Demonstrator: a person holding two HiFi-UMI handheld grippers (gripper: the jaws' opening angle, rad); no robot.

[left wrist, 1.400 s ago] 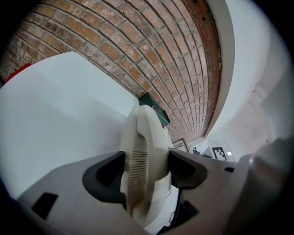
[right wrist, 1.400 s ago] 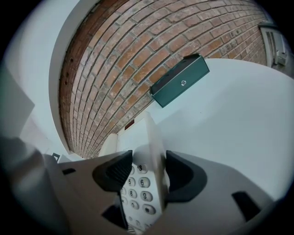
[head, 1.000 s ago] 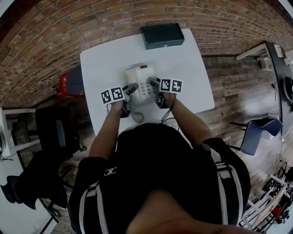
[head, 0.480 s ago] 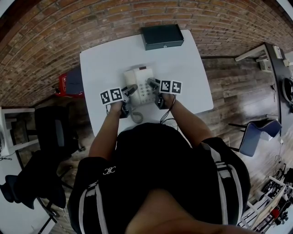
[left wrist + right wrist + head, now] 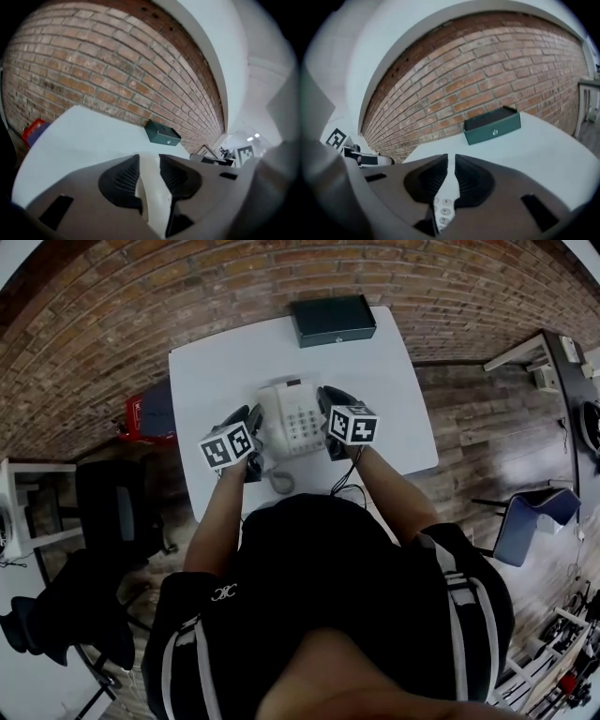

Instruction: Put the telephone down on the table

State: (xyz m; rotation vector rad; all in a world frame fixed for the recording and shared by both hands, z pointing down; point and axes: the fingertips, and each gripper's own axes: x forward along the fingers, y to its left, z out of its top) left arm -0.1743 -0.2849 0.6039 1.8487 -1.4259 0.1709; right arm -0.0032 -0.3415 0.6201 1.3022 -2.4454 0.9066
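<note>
Telephone: cream, keypad up, clamped on both sides over the middle of the white table. Cannot tell whether its base touches the tabletop. Coiled cord hanging off its near edge, toward the person.

Left gripper: at the telephone's left side, forearm stretched forward from the body and angled inward, marker cube tilted up and outward. Seen along its own jaws in the left gripper view, left gripper closed narrow on a thin cream edge of the telephone, ribbed pads pressed against it on either side.

Right gripper: at the telephone's right side, forearm likewise reaching forward and angled in, so both arms converge on the set; marker cube turned up and to the right. In the right gripper view, right gripper also shut down to a slim gap on the telephone, with a column of round keys showing between the pads.

Dark green box: at the far edge of the table beside the brick wall, well apart from the telephone, lid shut, contents hidden. Same box ahead of the left jaws and again ahead of the right jaws, a small round fitting on its front face.

Red crate: on the floor just left of the table, partly hidden by the table edge; contents not readable.
</note>
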